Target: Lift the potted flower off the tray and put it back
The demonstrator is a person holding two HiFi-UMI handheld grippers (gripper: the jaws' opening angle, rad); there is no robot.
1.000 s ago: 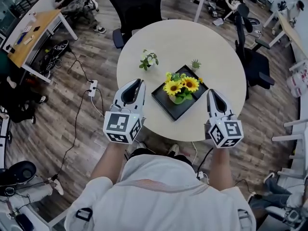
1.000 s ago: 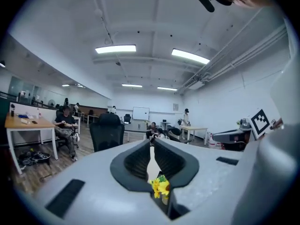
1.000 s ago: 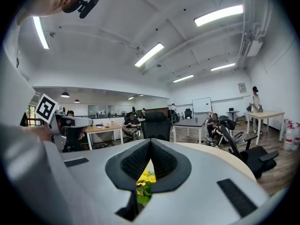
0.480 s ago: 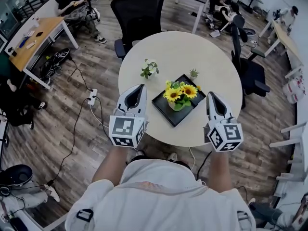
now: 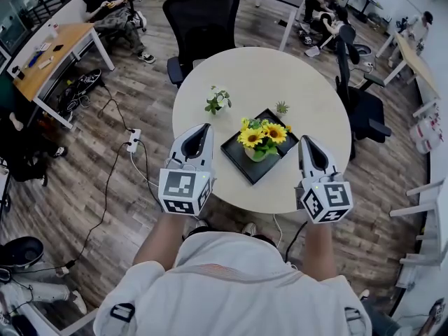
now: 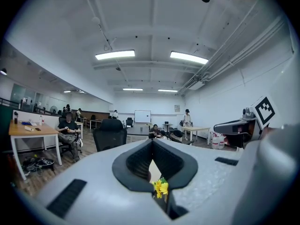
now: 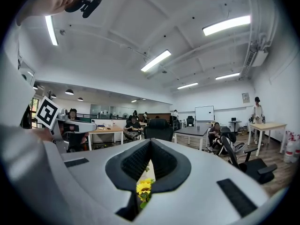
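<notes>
The potted flower [image 5: 262, 137], yellow sunflowers in a green pot, stands on the black square tray [image 5: 245, 165] in the middle of the round table [image 5: 308, 89]. My left gripper [image 5: 204, 127] hovers shut over the table's near left edge, left of the tray and holding nothing. My right gripper [image 5: 306, 140] hovers to the right of the tray, also shut and holding nothing. In the left gripper view the closed tips [image 6: 152, 141] point level, and the sunflowers [image 6: 161, 187] show through the gap below them. The right gripper view shows the same: tips [image 7: 150, 141] closed, flower [image 7: 144, 186] beyond.
A small pot of white flowers [image 5: 218, 100] and a tiny green plant [image 5: 281, 108] stand on the table beyond the tray. Black office chairs [image 5: 201, 16] ring the table. A power strip with cables [image 5: 133, 135] lies on the floor at left. People sit at desks farther off.
Both grippers have risen a little at the table's near edge, the right one more. The flower pot and the tray have stayed where they were.
</notes>
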